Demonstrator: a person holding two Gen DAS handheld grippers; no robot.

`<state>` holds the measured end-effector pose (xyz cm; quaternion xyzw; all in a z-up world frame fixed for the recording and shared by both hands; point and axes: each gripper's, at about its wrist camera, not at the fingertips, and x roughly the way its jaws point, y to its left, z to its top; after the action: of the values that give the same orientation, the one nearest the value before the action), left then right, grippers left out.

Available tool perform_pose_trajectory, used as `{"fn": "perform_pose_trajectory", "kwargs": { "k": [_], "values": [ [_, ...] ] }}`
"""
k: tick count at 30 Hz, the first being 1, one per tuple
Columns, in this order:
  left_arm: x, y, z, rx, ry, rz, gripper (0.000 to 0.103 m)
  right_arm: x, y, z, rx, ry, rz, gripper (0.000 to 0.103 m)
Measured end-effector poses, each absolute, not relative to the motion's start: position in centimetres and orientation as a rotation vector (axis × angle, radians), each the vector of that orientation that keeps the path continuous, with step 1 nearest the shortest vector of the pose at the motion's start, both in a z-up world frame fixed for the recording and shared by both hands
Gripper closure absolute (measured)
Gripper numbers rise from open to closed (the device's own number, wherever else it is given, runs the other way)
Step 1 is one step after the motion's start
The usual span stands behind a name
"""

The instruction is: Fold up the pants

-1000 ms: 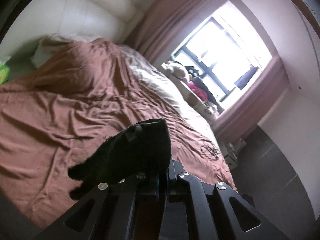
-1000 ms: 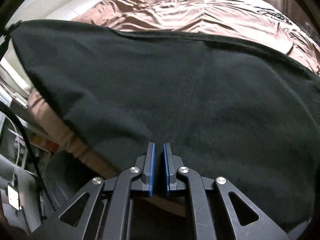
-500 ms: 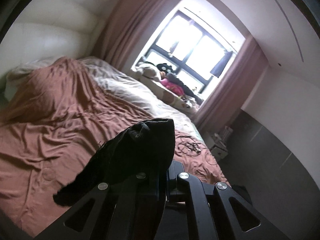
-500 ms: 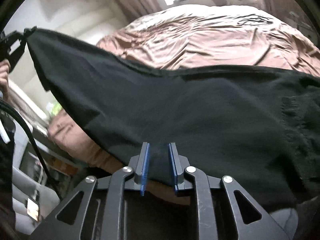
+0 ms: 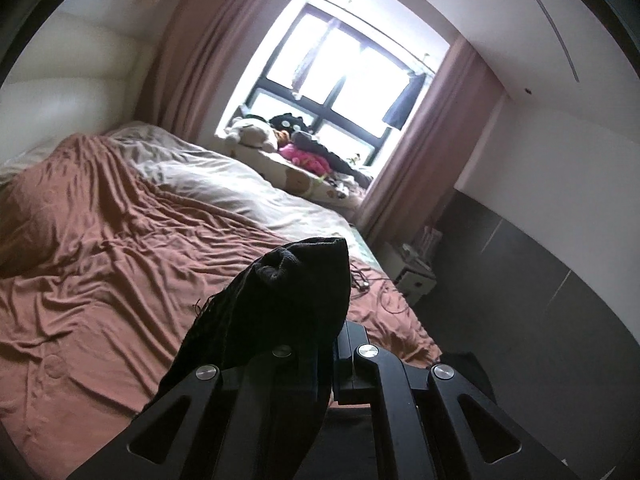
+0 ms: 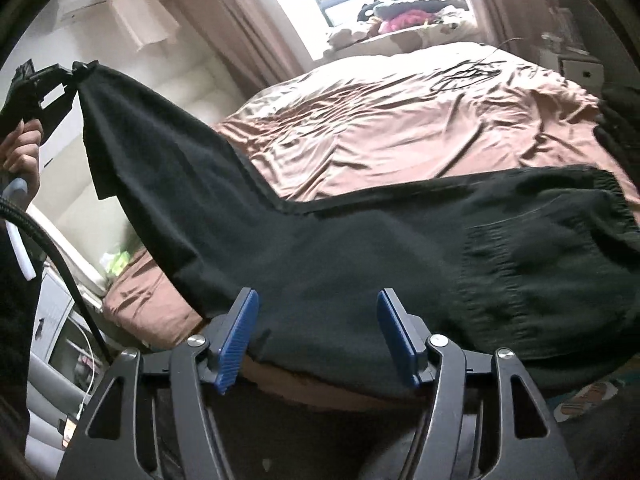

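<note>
Pants (image 6: 360,264) stretched above bed (image 6: 400,120), 1 end pinched in clamped left claw (image 6: 74,70), raised high. Right claw (image 6: 316,332) opening, fabric between blue pads (image 6: 394,332), not pressed.

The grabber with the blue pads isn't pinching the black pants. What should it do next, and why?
Probably slide along and pinch the pants again, nearer the waistband. The right gripper has its jaws opening, with the cloth's edge lying loose between its blue pads. Only the left gripper is shut on a leg end, so most of the pants sag onto the bed.
</note>
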<state>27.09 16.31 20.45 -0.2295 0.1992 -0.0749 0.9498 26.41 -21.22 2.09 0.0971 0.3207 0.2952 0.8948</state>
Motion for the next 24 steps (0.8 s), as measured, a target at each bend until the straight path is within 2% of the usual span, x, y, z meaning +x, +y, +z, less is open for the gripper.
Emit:
{"fn": "perform_pose_trajectory", "kwargs": {
  "k": [11, 24],
  "values": [
    [31.3, 8.4, 22.0, -0.377, 0.446, -0.22, 0.099, 23.3, -29.0, 2.6, 0.306, 0.596, 0.529, 0.043],
    [35.9, -1.3, 19.1, -0.347, 0.544, -0.332, 0.099, 21.5, -37.4, 1.8, 0.416, 0.581, 0.418, 0.042]
  ]
}}
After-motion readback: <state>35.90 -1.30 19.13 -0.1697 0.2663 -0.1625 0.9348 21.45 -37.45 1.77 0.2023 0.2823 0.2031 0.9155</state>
